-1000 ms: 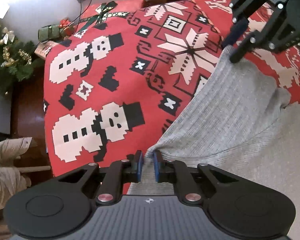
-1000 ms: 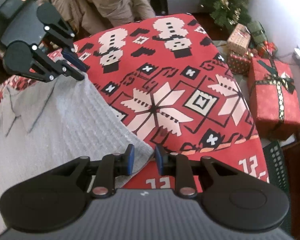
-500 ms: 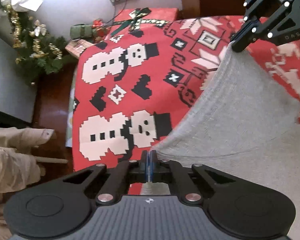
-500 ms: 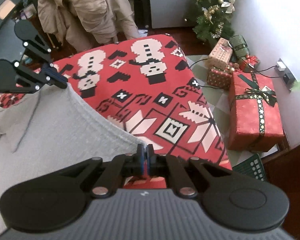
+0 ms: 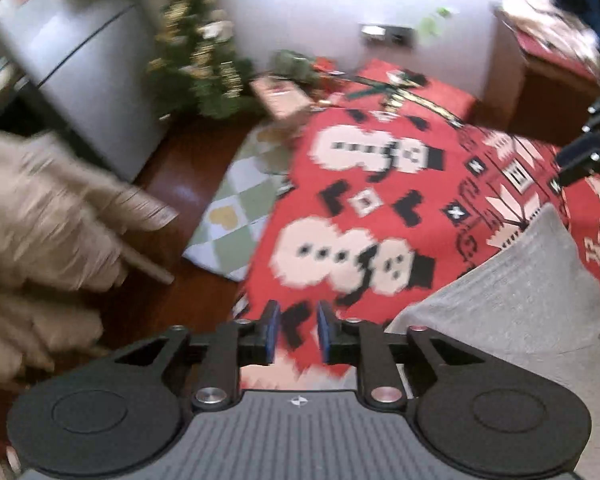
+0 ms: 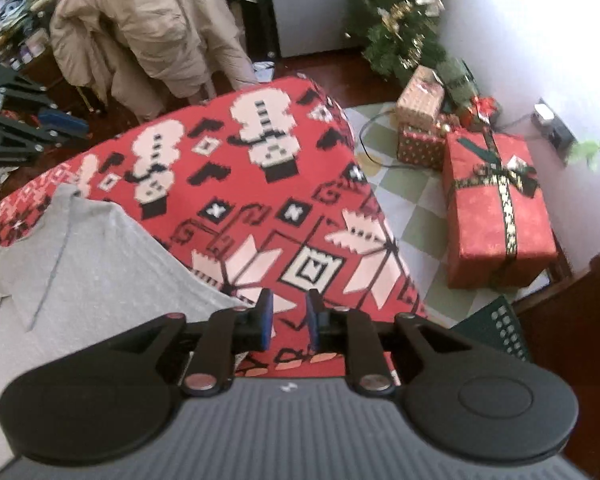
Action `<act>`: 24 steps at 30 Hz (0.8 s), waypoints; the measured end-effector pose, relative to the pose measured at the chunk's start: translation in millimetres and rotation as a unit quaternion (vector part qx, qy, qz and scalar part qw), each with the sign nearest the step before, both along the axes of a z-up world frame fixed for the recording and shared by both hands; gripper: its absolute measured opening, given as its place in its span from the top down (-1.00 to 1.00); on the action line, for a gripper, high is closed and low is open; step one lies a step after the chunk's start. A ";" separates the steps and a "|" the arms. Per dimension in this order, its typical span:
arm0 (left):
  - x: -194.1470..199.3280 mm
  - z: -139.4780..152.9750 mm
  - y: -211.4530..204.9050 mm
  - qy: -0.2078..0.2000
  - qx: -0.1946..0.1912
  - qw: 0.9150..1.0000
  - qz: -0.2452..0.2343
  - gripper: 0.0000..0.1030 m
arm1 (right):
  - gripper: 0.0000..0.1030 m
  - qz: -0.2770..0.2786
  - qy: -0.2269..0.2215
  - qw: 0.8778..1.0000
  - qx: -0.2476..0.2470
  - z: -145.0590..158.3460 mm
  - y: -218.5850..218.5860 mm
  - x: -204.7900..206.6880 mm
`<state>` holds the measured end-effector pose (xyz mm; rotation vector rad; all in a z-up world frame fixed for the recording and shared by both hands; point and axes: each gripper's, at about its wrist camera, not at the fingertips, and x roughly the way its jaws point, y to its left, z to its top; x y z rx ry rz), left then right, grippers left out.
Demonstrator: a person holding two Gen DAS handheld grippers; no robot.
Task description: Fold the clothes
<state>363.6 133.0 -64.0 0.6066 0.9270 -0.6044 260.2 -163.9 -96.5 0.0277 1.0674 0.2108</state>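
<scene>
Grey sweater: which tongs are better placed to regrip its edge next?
Right, marginally. The grey sweater has its edge right beside the open right tongs. The left tongs, also open, sit over red cloth, with the sweater off to one side.

A grey garment [image 6: 100, 264] of fine-ribbed knit cloth lies matt on a red woven cover [image 6: 284, 184] patterned with snowmen. The left tongs [image 5: 296, 330] and right tongs [image 6: 288, 318] are matt black plastic with blue pads and bare metal pins. Dark wooden flooring [image 5: 188, 184] shines glossy; a gift box [image 6: 496, 208] wears red paper.
</scene>
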 end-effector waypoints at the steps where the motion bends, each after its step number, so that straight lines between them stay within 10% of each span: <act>1: -5.6 6.3 14.1 0.000 -0.009 1.000 0.019 0.48 | 0.53 0.013 -0.005 1.000 -0.003 7.8 4.6 0.1; 15: -168.2 29.9 217.9 0.027 -0.027 0.971 0.237 0.41 | 0.24 0.235 -0.026 0.972 -0.016 73.1 180.0 14.7; 24: -258.3 -8.2 289.3 0.067 -0.019 0.939 0.337 0.42 | 0.26 0.414 -0.036 0.909 0.000 75.6 355.6 7.9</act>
